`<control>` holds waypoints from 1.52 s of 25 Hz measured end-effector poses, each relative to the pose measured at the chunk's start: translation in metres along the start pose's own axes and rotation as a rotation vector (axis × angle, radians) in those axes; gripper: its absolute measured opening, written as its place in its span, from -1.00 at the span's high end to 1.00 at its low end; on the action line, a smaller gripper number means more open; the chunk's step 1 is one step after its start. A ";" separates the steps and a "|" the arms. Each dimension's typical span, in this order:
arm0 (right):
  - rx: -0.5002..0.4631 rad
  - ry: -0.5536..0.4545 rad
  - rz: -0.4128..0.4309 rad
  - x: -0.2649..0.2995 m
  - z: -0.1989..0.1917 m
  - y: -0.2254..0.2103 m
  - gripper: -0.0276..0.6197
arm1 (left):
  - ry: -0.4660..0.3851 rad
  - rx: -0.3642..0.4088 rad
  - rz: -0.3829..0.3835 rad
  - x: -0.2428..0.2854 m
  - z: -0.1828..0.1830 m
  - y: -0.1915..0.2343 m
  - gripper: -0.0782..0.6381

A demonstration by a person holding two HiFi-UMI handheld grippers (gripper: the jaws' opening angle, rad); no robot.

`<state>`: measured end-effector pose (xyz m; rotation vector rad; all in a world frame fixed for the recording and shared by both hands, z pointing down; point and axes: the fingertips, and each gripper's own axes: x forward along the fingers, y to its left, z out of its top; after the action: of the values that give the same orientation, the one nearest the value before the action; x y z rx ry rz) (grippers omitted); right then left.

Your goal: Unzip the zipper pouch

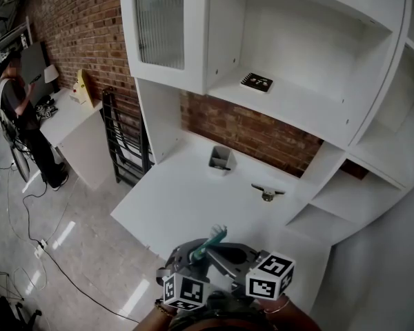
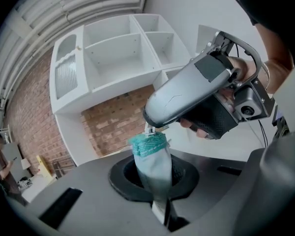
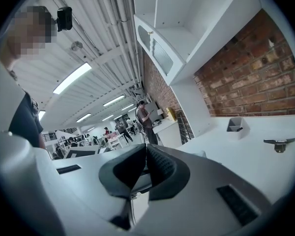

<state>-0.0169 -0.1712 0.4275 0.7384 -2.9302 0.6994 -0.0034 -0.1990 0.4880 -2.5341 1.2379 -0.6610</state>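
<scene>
desk point(image 1: 193, 192); right gripper point(image 2: 149, 126) perhaps pinching pouch point(image 2: 155, 163)

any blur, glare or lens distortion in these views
Head view: sharp, evenly lit, the white cabinet bows slightly at its edges. Left gripper view: heavy fisheye, black corners, the teal pouch soft so near the lens. Right gripper view: same fisheye, the ceiling light blown out, its near jaws soft.

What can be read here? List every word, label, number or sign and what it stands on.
No text is legible.
Dark booklet on the shelf: pale print, too small to read.
Left gripper's marker cube and right gripper's marker cube: square patterns only, no letters.
</scene>
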 end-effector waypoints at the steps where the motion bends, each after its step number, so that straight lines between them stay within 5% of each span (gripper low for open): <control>1: -0.001 -0.003 -0.004 -0.001 0.000 -0.001 0.90 | -0.003 -0.003 -0.005 0.000 0.000 -0.001 0.78; 10: -0.021 -0.012 -0.112 -0.014 0.003 -0.025 0.90 | -0.013 -0.069 -0.008 -0.004 -0.002 0.001 0.78; 38: 0.000 -0.012 -0.201 -0.032 -0.004 -0.054 0.90 | -0.033 -0.004 -0.063 -0.009 0.009 -0.015 0.78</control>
<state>0.0355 -0.1974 0.4490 1.0215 -2.8126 0.6778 0.0062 -0.1823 0.4834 -2.5861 1.1545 -0.6286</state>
